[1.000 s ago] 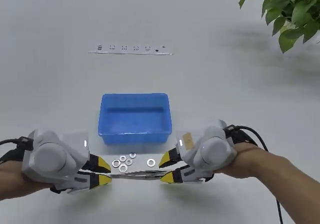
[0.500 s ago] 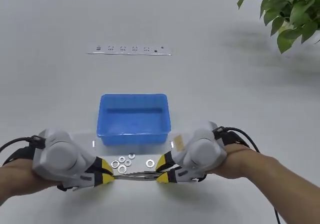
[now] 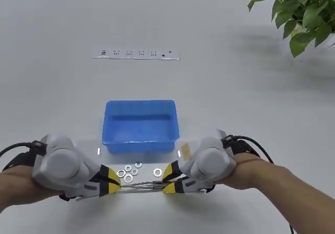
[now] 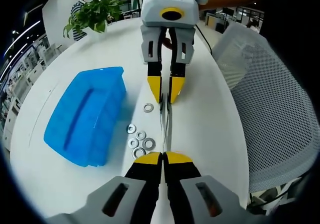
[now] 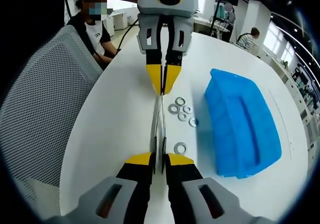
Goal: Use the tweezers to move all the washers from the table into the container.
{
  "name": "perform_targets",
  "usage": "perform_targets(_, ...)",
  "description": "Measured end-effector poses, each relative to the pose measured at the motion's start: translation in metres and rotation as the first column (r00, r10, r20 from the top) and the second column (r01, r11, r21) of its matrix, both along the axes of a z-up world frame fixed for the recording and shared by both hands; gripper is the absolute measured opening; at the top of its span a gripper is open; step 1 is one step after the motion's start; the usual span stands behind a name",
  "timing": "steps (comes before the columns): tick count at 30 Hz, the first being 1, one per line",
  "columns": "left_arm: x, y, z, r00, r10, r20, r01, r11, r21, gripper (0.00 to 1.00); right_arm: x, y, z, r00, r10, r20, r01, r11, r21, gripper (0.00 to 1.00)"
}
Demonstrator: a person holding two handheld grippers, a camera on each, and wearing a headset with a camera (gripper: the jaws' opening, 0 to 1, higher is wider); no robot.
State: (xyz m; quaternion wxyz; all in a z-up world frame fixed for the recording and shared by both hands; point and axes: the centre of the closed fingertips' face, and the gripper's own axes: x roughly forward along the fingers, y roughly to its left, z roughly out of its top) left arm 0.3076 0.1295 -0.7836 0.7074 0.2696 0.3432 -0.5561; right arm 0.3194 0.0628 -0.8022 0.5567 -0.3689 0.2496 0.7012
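Washers [image 3: 129, 172] lie loose on the worktop [image 3: 235, 98], in the strip between the near wall of the blue container [image 3: 140, 141] and the tweezers [image 3: 141, 185]. Five sit in a small cluster, and one more [image 3: 157, 172] lies apart from them, closer to my right gripper [image 3: 167, 179]. The container looks bare inside, so I judge that none has been moved yet. What matters to me is that the tweezers lie flat with their long axis running straight from one gripper to the other, roughly parallel to that near wall. Every washer is therefore off to the side of the tool, towards the container, not ahead of its tips. My left gripper [image 3: 114, 181] and the right one face each other nose to nose, low over the worktop, each lined up along the tweezers. In the left gripper view the left jaws are clenched on one end. In the right gripper view the right jaws are pinched on the other end, with both arms of the tool between them. I cannot tell which end carries the working tips. To pick, I reckon I must swing the tweezers so they point at a washer, the lone one being the easiest reach from the right.
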Motion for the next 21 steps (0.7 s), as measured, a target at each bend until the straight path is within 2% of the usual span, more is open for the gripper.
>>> perform_targets(9, -0.001, -0.004, 0.017, 0.999, -0.031, 0.017, 0.031, 0.999, 0.009, 0.06, -0.003, 0.005, 0.001, 1.000, 0.000, -0.004, 0.000, 1.000, 0.013, 0.13)
perform_targets(12, -0.002, -0.007, 0.024, 0.999, -0.033, 0.002, 0.033, 0.999, -0.010, 0.06, -0.003, 0.008, 0.002, 1.000, -0.004, -0.010, 0.004, 1.000, 0.024, 0.13)
perform_targets(16, 0.000, -0.009, 0.032, 0.999, -0.041, 0.018, 0.041, 0.999, -0.006, 0.06, -0.004, 0.010, 0.002, 1.000, -0.012, -0.013, 0.012, 0.999, 0.033, 0.13)
perform_targets(21, -0.001, -0.014, 0.044, 0.999, -0.052, 0.017, 0.052, 0.998, -0.026, 0.06, -0.005, 0.013, 0.004, 1.000, -0.023, -0.015, 0.023, 0.999, 0.047, 0.12)
